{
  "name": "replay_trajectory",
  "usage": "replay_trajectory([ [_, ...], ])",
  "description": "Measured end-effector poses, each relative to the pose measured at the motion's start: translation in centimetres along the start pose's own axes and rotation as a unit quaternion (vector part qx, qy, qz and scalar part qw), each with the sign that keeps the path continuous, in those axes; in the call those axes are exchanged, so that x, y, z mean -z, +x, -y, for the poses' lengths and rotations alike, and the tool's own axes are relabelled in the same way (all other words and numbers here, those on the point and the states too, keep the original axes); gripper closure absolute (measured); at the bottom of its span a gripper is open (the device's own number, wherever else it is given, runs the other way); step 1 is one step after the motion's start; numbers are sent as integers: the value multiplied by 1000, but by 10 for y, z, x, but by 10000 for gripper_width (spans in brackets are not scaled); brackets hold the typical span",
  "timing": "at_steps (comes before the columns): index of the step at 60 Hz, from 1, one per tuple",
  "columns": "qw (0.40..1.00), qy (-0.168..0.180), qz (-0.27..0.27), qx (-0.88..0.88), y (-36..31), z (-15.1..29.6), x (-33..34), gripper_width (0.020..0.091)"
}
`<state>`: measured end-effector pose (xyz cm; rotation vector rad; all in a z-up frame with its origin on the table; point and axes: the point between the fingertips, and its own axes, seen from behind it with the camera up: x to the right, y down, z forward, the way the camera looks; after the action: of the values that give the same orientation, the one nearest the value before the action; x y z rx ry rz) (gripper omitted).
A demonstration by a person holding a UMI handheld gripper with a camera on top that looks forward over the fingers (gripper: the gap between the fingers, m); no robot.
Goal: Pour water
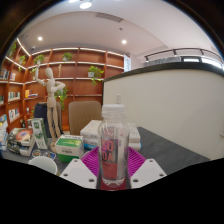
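A clear plastic bottle [113, 145] with a white cap and pink print stands upright between my gripper's [113, 166] two pink pads. Both pads [92, 162] press against its sides and the bottle is held above the table. The bottle's base sits low between the white finger bodies. I cannot see a cup or other vessel for water.
A grey table [165, 150] lies beyond the bottle. A white box [92, 130] and a green-lidded container [68, 143] stand behind it, and a wooden mannequin [50, 100] rises further back. Wooden shelves [80, 75] and a white partition [175, 95] stand in the background.
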<state>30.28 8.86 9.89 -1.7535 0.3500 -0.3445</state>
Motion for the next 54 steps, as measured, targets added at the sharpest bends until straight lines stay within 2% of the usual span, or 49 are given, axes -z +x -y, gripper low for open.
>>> replay_trajectory([
  [3, 1000, -9, 2, 2, 0, -12, -2, 734],
  [6, 1000, 6, 2, -7, 0, -8, -3, 734],
  [19, 999, 21, 7, -37, 6, -7, 1, 607],
  [21, 999, 14, 9, -44, 6, -11, 2, 567],
  [25, 999, -8, 19, -51, 1, -20, 4, 414],
  [28, 998, -19, 27, -48, 0, -25, 10, 358],
  [31, 998, -21, 38, -44, -4, -26, 20, 350],
  [39, 998, -37, 51, -12, -8, -33, 59, 275],
  [42, 997, -53, 55, 9, -8, -38, 80, 268],
  [47, 997, -47, 55, 36, -8, -28, 117, 267],
  [54, 994, -49, 82, 52, -21, -18, 164, 267],
])
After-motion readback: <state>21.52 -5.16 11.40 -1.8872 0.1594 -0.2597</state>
